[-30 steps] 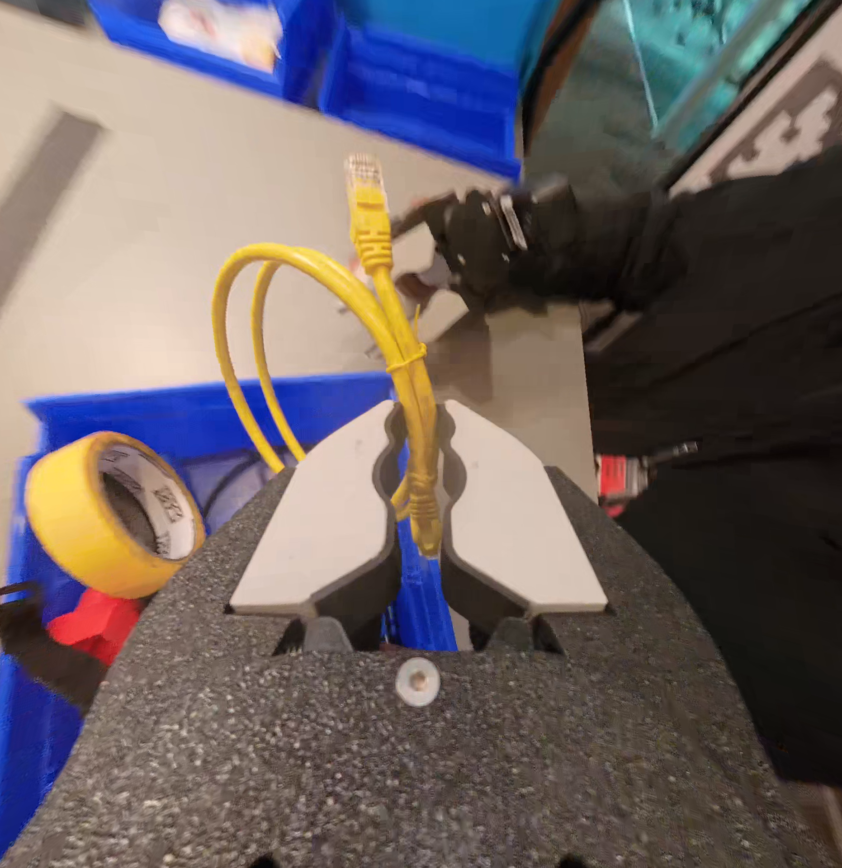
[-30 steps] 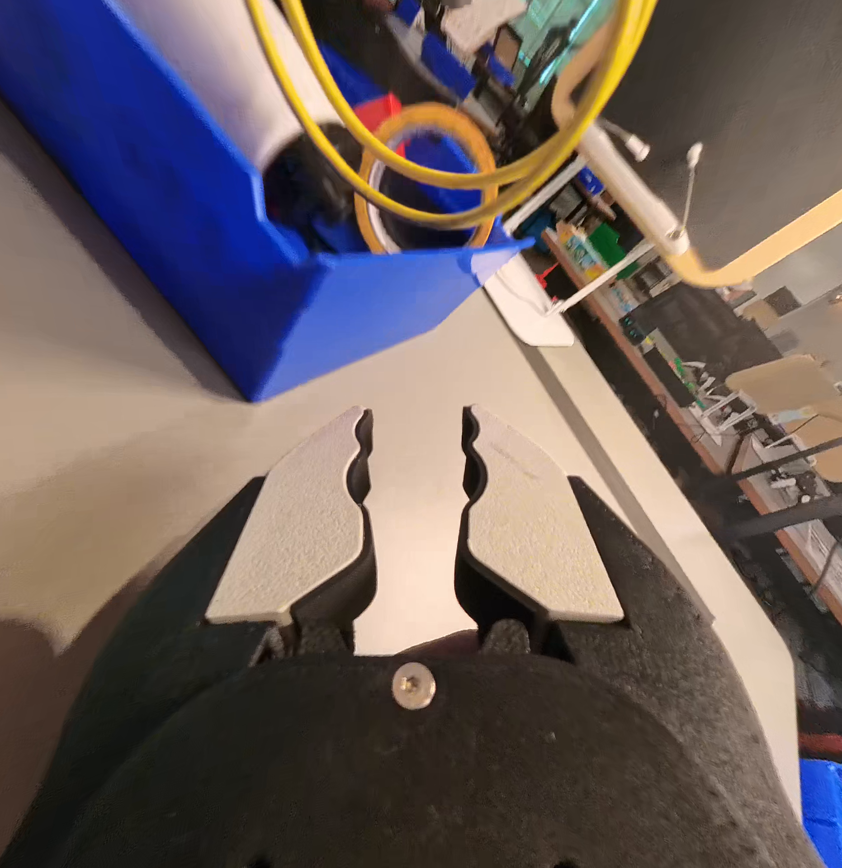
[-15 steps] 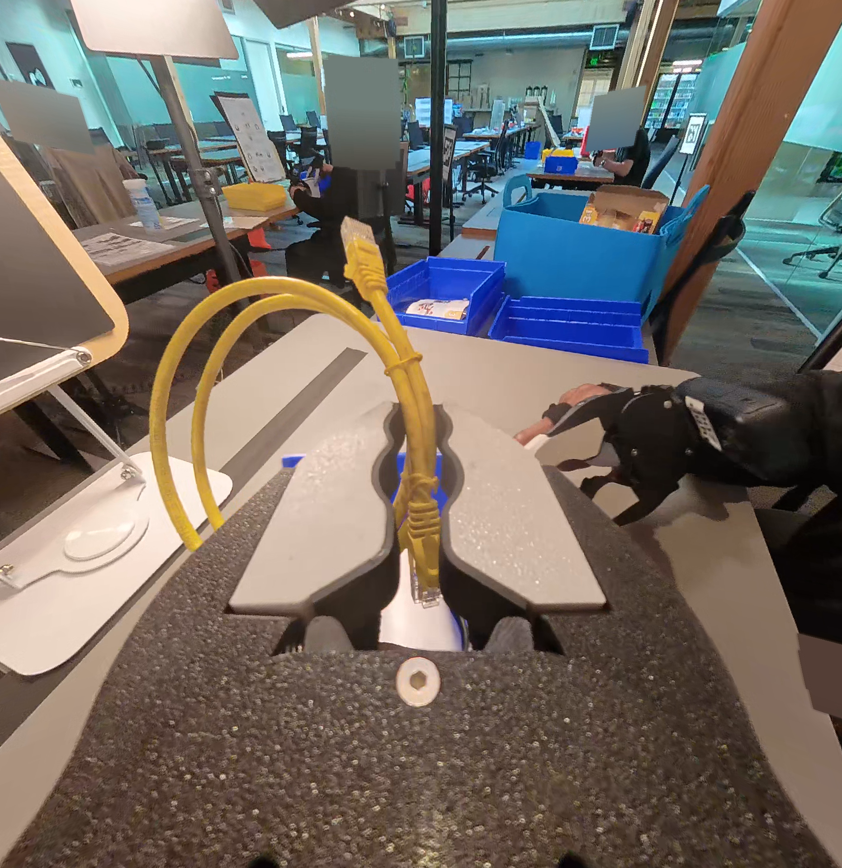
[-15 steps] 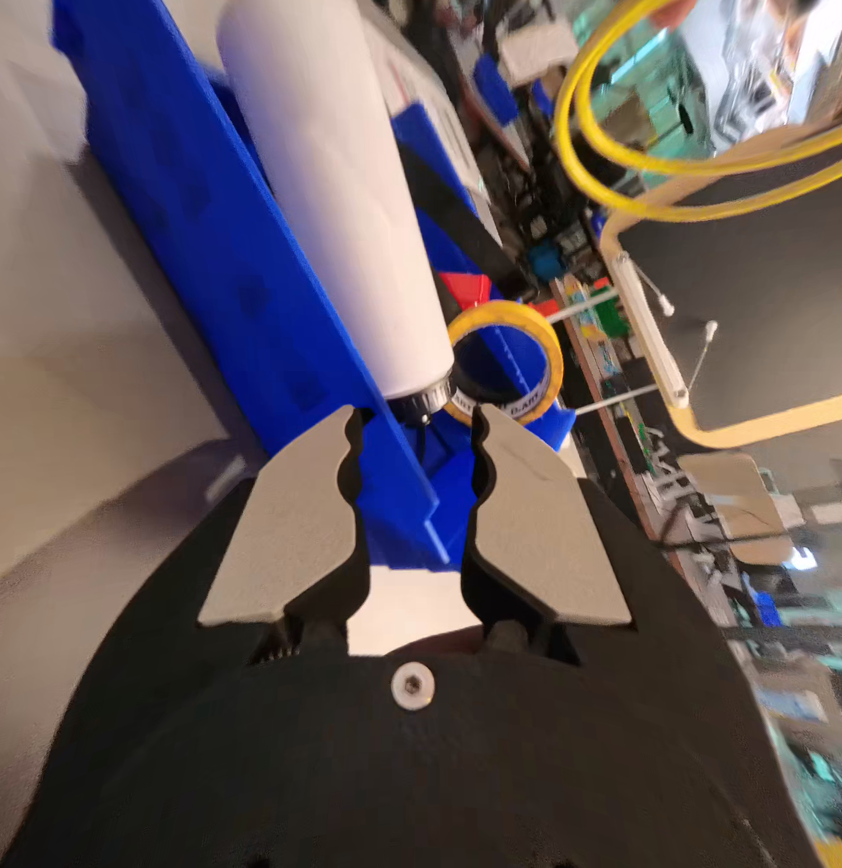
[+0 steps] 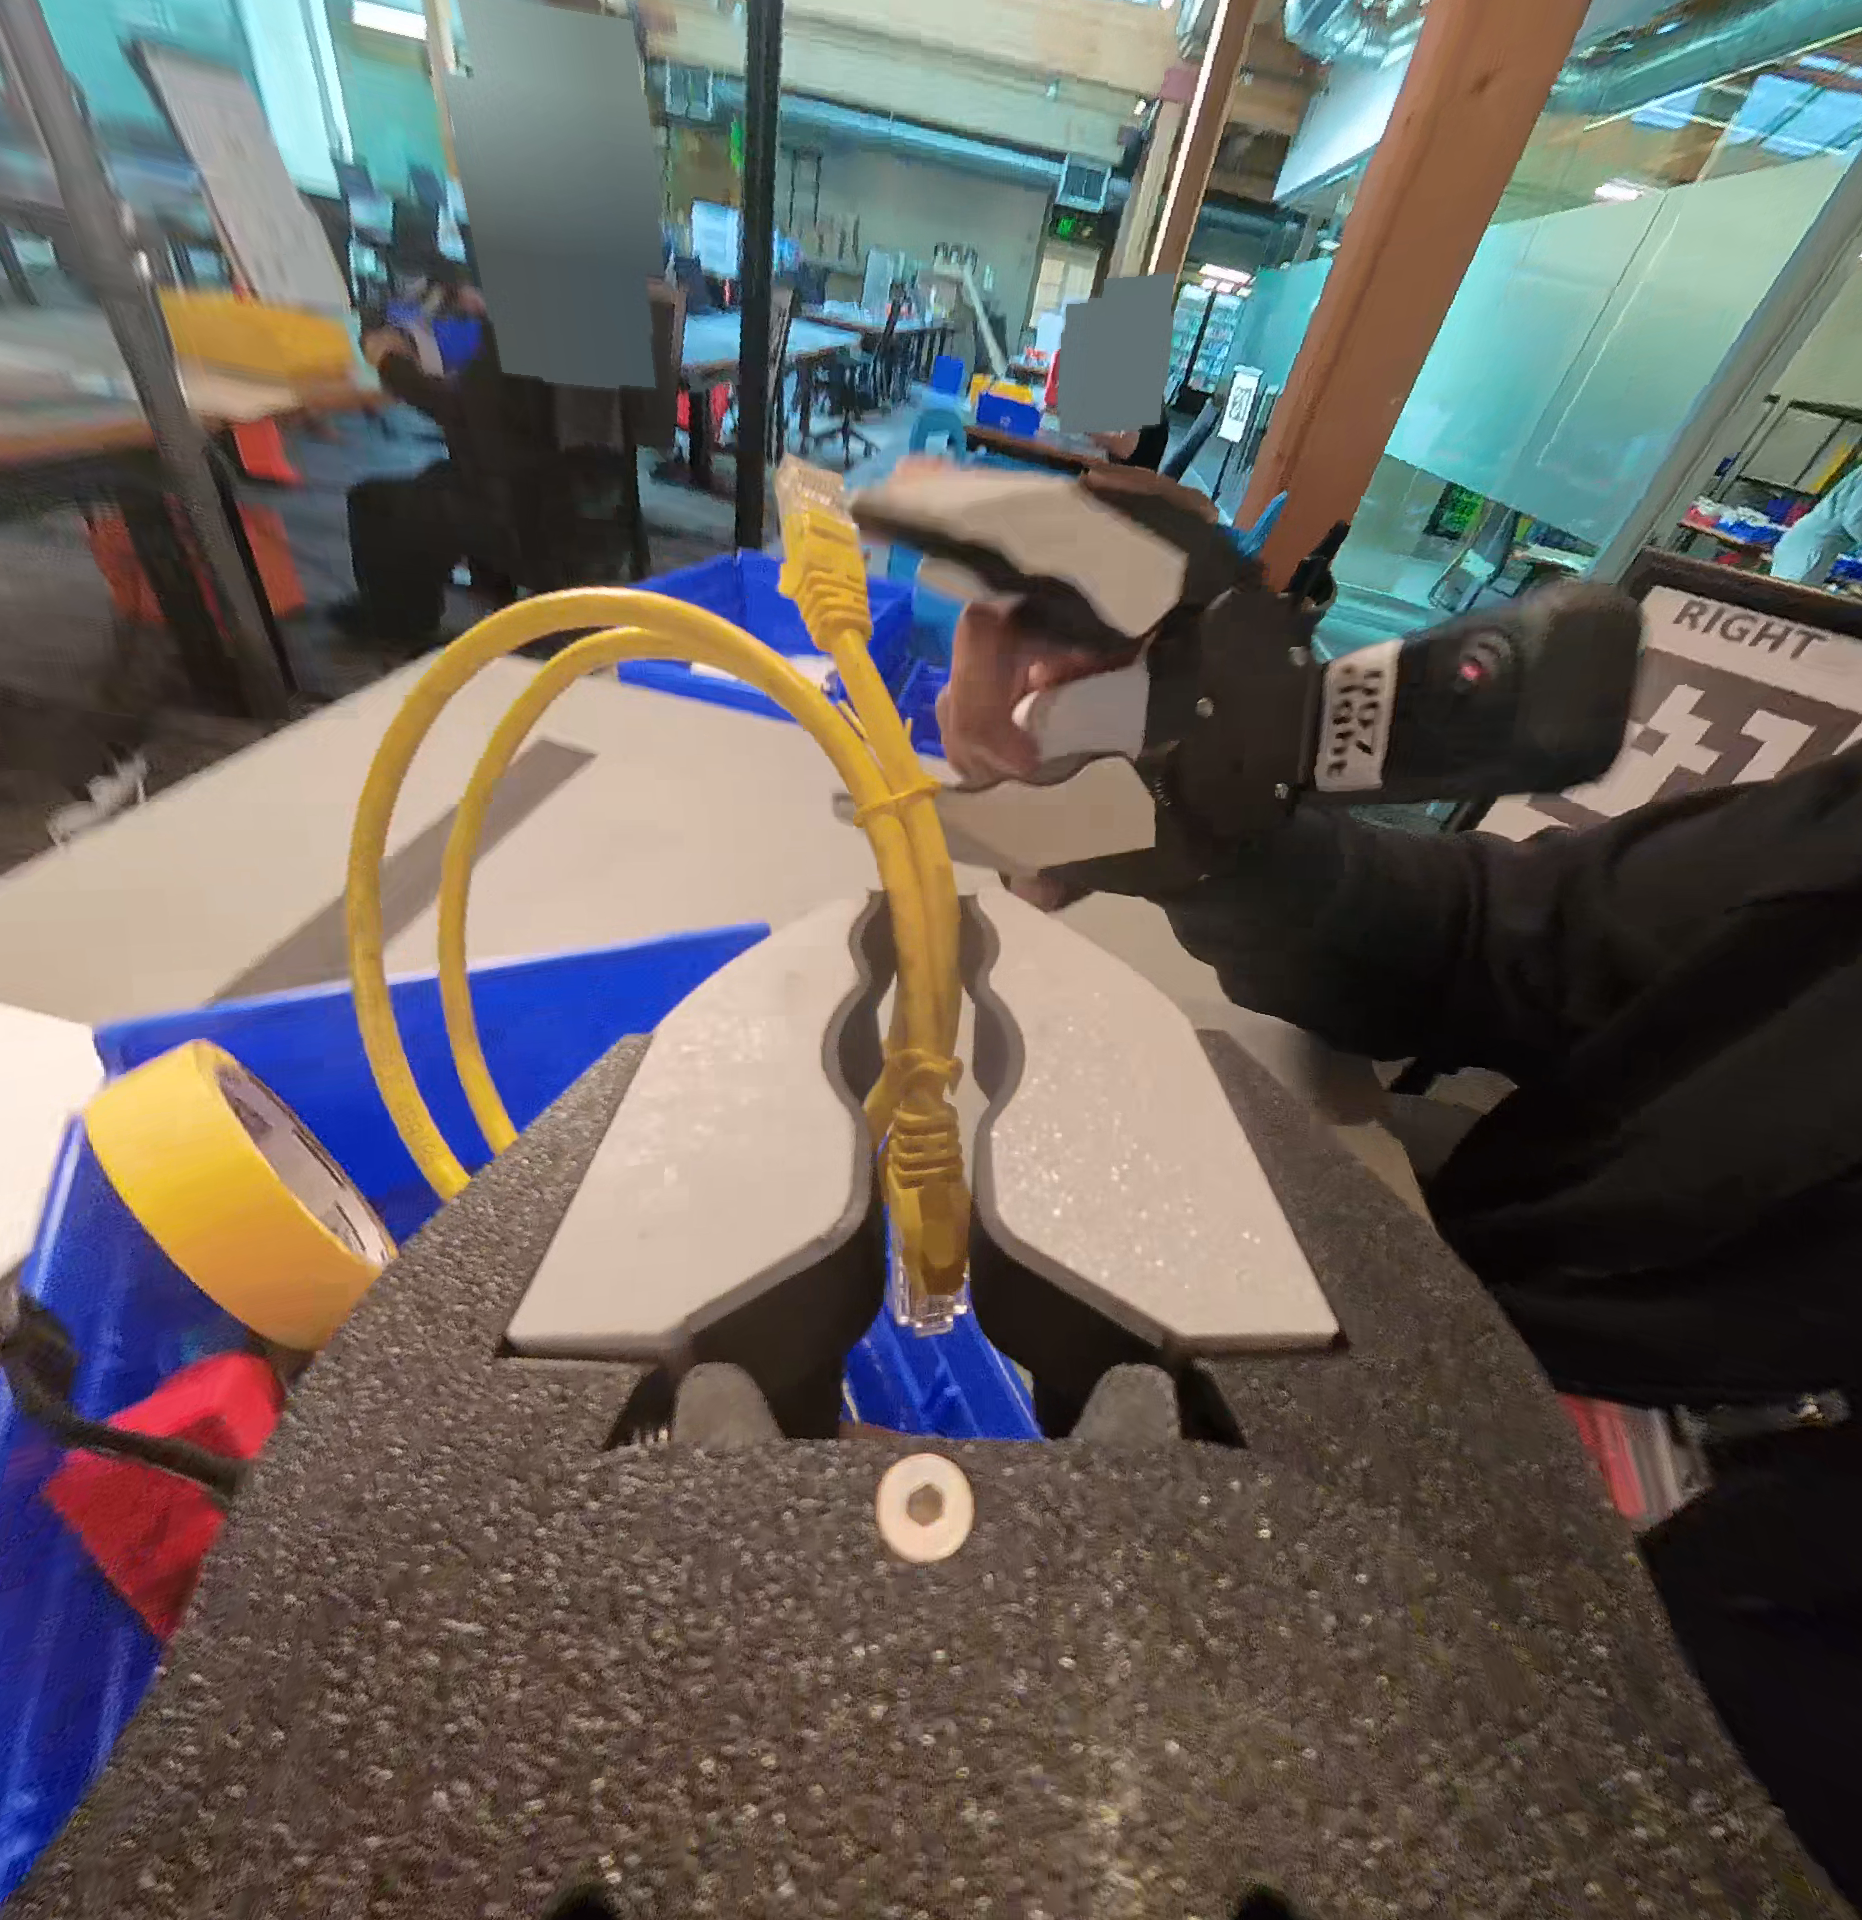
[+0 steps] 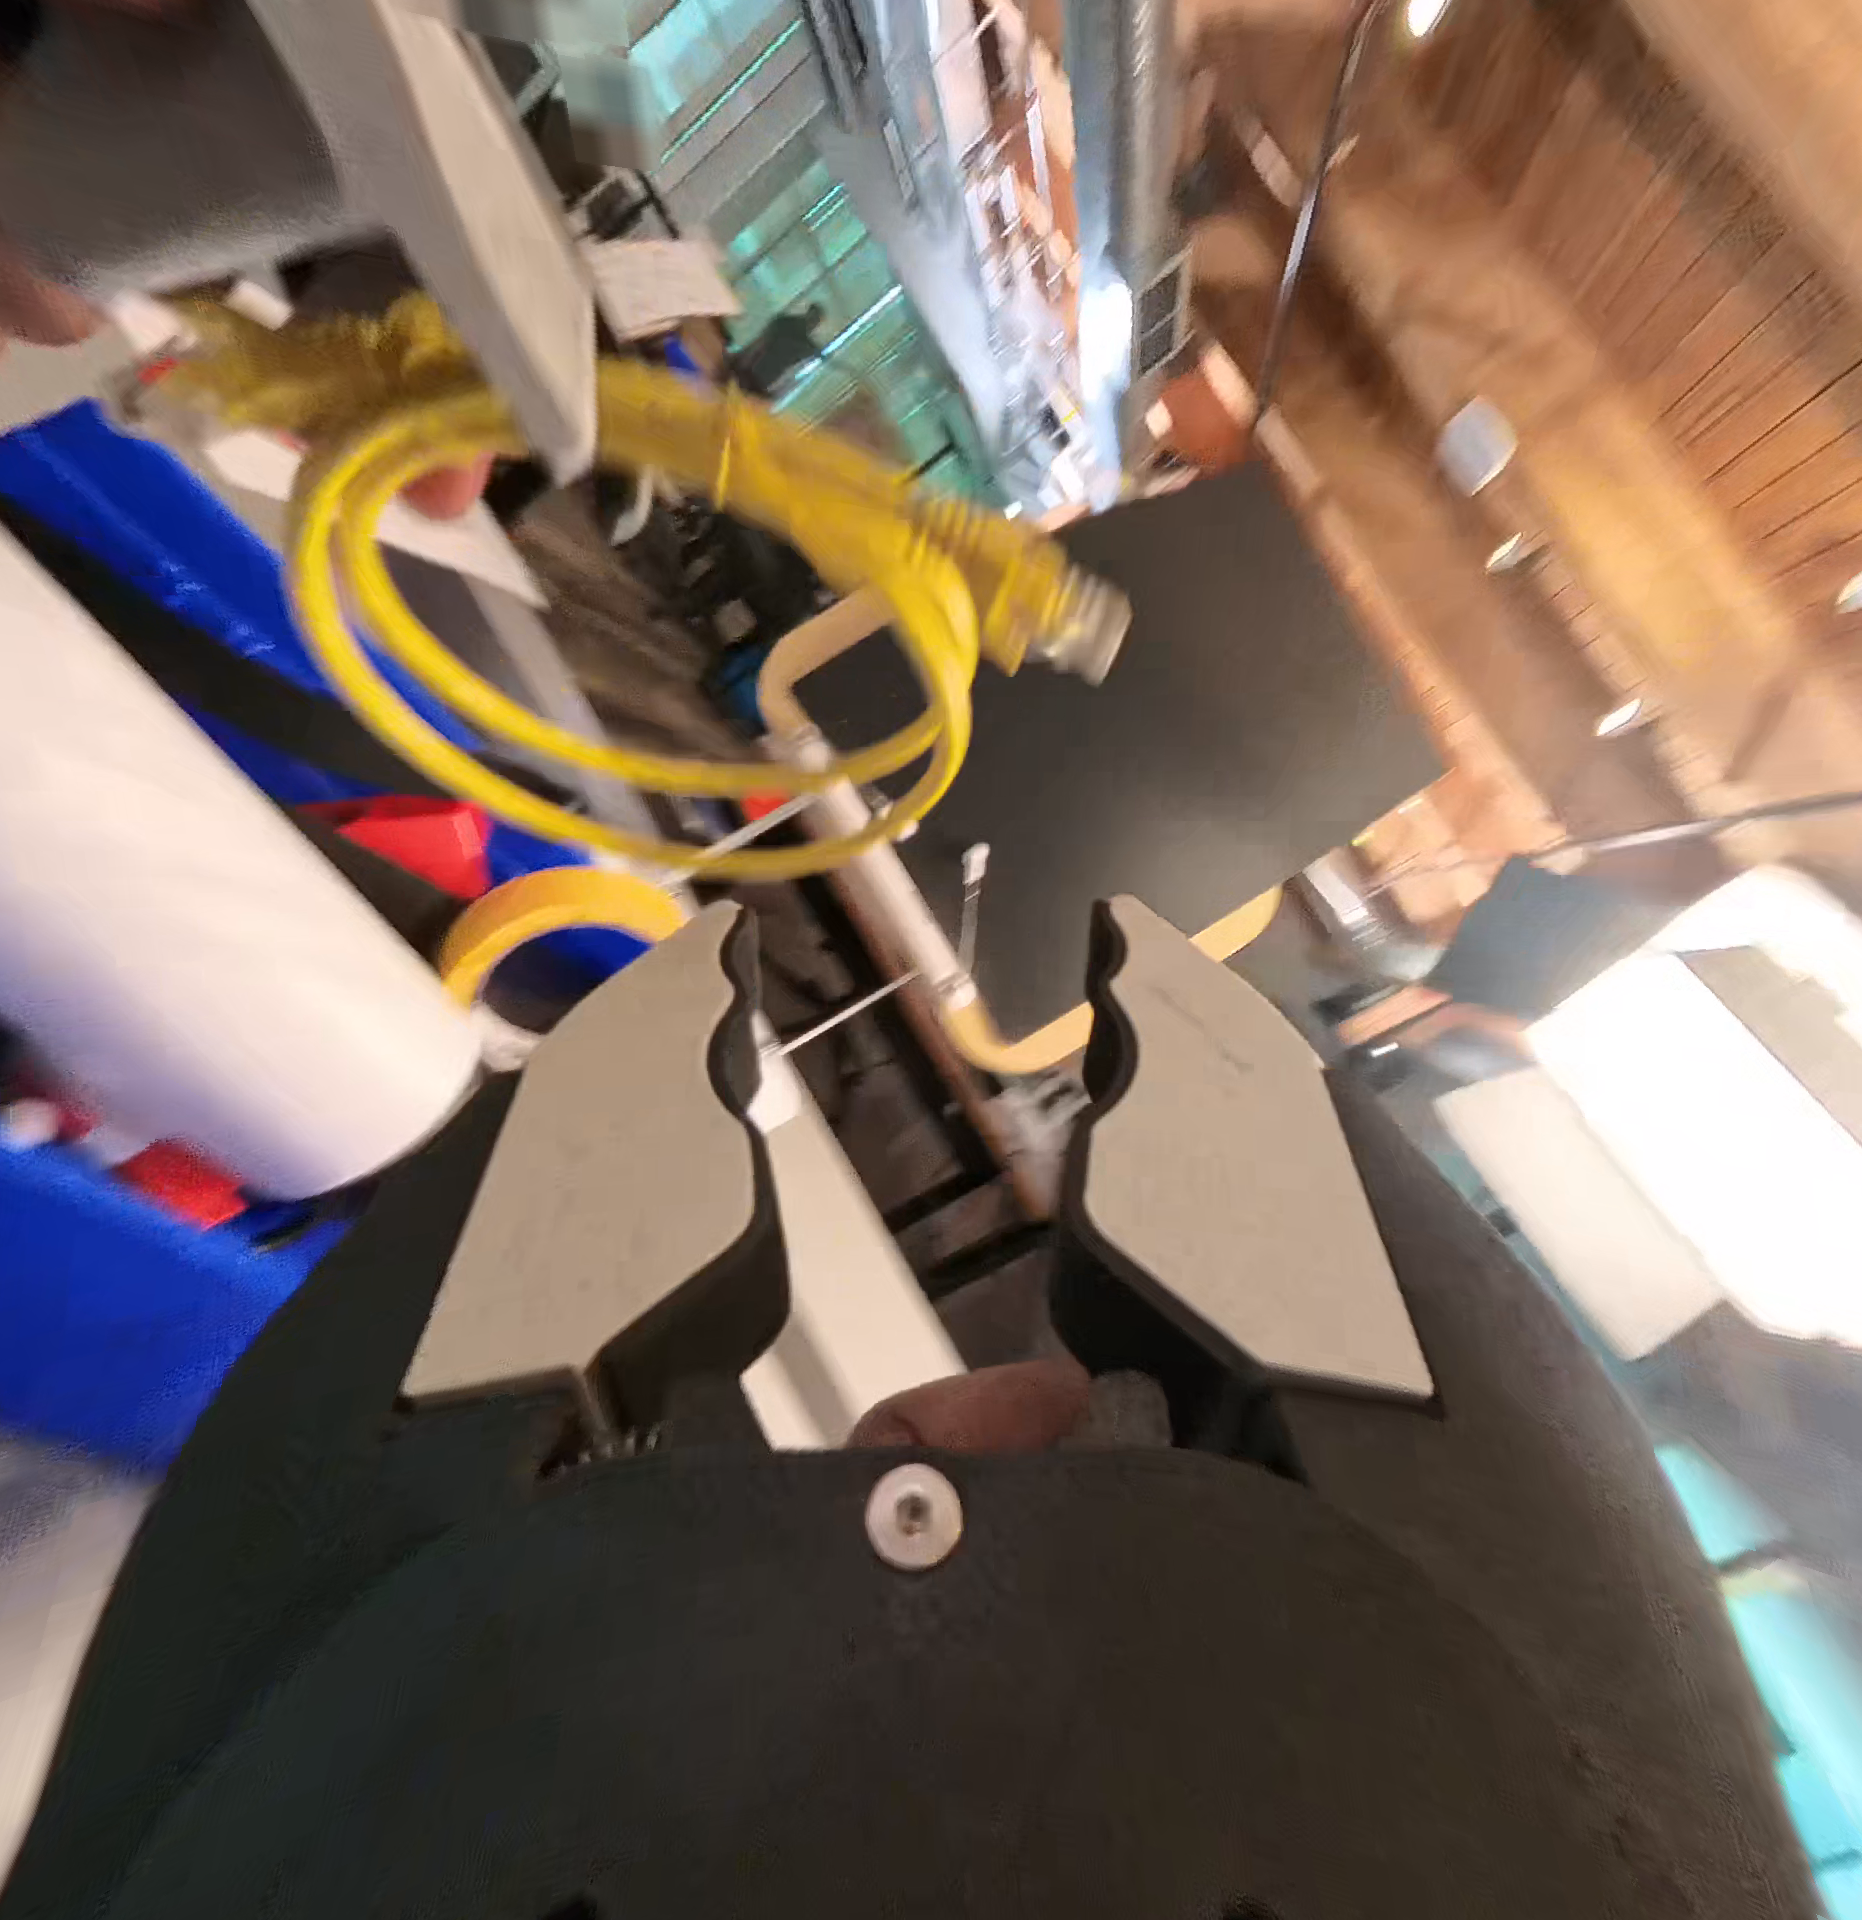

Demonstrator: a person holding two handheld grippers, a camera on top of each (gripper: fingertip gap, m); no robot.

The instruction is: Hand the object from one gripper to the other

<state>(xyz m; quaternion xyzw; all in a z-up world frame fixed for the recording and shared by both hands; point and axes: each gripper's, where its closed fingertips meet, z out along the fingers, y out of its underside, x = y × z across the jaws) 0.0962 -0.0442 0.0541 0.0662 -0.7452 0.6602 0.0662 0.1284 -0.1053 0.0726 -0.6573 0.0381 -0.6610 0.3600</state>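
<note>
Our left gripper (image 5: 922, 925) is clamped on the yellow cable (image 5: 911, 935), pinching the tied bundle just above its lower plug, coil hanging left over the blue bin (image 5: 314, 1029). Our right gripper (image 6: 916, 935) is spread wide, holding nothing, with the cable's free plug (image 6: 1052, 603) ahead of and above its tips. To do this well we'd line the right tips around the upper plug end, close firmly, then release left. There's print on the right gripper's tag and a marker board behind; we leave it unread. Tape roll (image 5: 231, 1195) sits in the bin
</note>
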